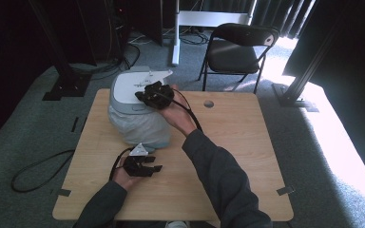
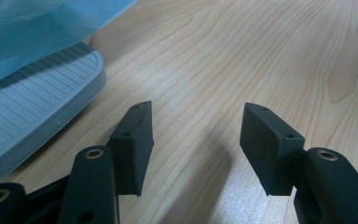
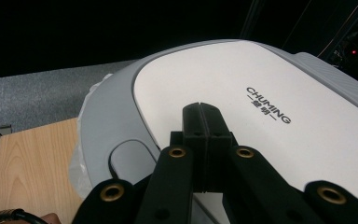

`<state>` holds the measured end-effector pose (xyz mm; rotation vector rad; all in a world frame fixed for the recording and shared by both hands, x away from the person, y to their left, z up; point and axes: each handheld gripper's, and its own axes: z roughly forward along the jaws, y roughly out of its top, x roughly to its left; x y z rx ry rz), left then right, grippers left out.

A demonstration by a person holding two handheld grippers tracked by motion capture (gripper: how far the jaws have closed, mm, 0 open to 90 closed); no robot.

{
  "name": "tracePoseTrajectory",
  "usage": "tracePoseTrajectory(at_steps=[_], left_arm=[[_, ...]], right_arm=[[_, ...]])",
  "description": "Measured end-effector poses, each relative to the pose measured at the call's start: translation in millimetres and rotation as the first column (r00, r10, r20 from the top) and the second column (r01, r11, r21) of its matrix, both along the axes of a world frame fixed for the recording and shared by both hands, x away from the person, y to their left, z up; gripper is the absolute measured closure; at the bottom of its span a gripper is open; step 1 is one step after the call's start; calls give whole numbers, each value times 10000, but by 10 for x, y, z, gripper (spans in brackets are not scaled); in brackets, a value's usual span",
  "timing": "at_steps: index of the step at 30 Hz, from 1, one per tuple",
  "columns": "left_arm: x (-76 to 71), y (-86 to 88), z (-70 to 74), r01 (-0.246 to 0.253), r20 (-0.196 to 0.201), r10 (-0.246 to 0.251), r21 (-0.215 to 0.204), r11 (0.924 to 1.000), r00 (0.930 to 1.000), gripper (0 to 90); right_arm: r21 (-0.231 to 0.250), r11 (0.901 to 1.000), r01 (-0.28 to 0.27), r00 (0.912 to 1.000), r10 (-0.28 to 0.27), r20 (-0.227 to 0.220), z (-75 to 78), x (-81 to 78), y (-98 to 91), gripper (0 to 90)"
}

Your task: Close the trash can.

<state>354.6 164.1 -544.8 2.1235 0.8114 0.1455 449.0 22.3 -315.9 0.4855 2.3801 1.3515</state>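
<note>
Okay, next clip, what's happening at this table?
A person works a claw in each hand at a wooden table. The right claw, jaws shut together with nothing between them, sits over the white lid of a grey trash bin lined with a plastic bag. The left claw is open, held low over bare tabletop beside the bin's pedal.

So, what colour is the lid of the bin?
The lid is white with a grey rim and black lettering, seen best in the right gripper view.

Bin (image 1: 135, 107) on table (image 1: 228, 142) — chair (image 1: 240, 50) behind.
</note>
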Motion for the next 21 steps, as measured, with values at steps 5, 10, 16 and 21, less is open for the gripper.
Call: tracePoseTrajectory(at_steps=[5, 10, 16, 21], left_arm=[[0, -2, 0, 9, -1, -9, 2, 10000, 10000, 444], [4, -11, 0, 41, -8, -41, -5, 10000, 10000, 444], [8, -16, 0, 67, 2, -67, 10, 10000, 10000, 444], [11, -18, 0, 67, 4, -67, 6, 10000, 10000, 444]], right_arm=[[64, 9999, 111, 9998, -112, 176, 12, -10, 15, 900], [614, 9979, 212, 9994, -229, 271, 65, -30, -59, 900], [897, 9946, 531, 9982, -554, 244, 112, -24, -216, 887], [980, 9922, 776, 9961, -812, 332, 113, -47, -342, 870]])
